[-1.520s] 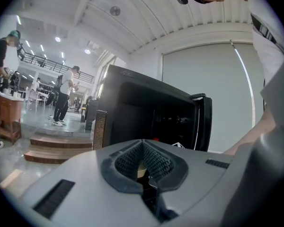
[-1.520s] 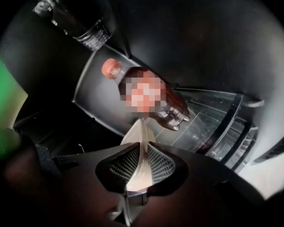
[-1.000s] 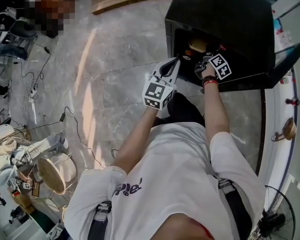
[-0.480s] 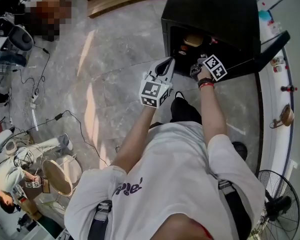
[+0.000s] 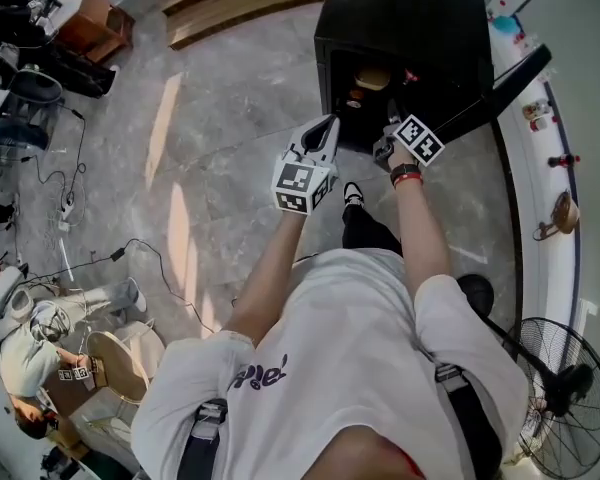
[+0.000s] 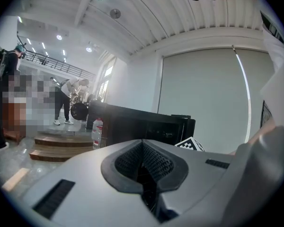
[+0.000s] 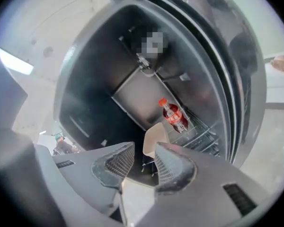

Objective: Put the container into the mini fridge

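Head view: steeply down. Right gripper view: close, into mini fridge [image 7: 94,70]. Left gripper view: level; fridge shared.

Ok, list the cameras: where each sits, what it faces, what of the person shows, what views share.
Head view: on the person's head, steeply down at floor and open fridge; shirt, left arm, right arm show.
Left gripper view: on the shut left tongs, facing the fridge; shirt at right.
Right gripper view: on the open right tongs, looking into the fridge at container and bottle.
All three share the fridge.
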Demonstrator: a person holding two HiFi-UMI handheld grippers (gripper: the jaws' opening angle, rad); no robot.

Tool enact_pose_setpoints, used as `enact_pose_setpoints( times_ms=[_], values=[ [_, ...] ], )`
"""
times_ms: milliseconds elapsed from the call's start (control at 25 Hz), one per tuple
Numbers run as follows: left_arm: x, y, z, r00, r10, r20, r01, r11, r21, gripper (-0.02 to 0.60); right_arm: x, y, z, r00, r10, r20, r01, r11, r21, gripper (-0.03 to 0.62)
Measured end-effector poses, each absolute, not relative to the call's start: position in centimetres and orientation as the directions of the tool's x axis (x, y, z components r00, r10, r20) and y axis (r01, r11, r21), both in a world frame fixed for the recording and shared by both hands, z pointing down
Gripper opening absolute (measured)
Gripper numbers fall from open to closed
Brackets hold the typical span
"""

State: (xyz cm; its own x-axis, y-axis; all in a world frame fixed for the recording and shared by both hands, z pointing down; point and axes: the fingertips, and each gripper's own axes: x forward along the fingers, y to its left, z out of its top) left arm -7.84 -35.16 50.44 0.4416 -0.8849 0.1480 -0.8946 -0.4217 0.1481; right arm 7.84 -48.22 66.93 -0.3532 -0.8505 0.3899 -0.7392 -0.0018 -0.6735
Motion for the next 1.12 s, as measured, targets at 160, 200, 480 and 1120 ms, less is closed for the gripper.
enact_pose_setpoints(
  times_ms=[160,200,480,1120],
  values=[
    [-7.7,-33.8,49.8,0.448,-0.882,0.148,-0.892,-0.428,0.147,0.02,8.2,-46.5,65.3,-0.357,-0.851,0.385,-0.767,0.032,-0.641,0.14],
    [-7.6,-33.4,49.6,0.451,-0.88,0.148,-0.89,-0.431,0.147,0.02,8.4,-46.1,64.9,-0.357,-0.851,0.384,-0.774,0.039,-0.632,0.14],
    [-6.7,-30.2,48.8,0.477,-0.867,0.146,-0.877,-0.458,0.145,0.02,8.8,-42.0,62.4,-0.382,-0.84,0.386,-0.808,0.1,-0.581,0.143],
    [-6.7,-25.3,48.0,0.498,-0.857,0.134,-0.866,-0.482,0.135,0.02,9.8,-32.6,56.6,-0.393,-0.841,0.371,-0.882,0.231,-0.411,0.17]
  ],
)
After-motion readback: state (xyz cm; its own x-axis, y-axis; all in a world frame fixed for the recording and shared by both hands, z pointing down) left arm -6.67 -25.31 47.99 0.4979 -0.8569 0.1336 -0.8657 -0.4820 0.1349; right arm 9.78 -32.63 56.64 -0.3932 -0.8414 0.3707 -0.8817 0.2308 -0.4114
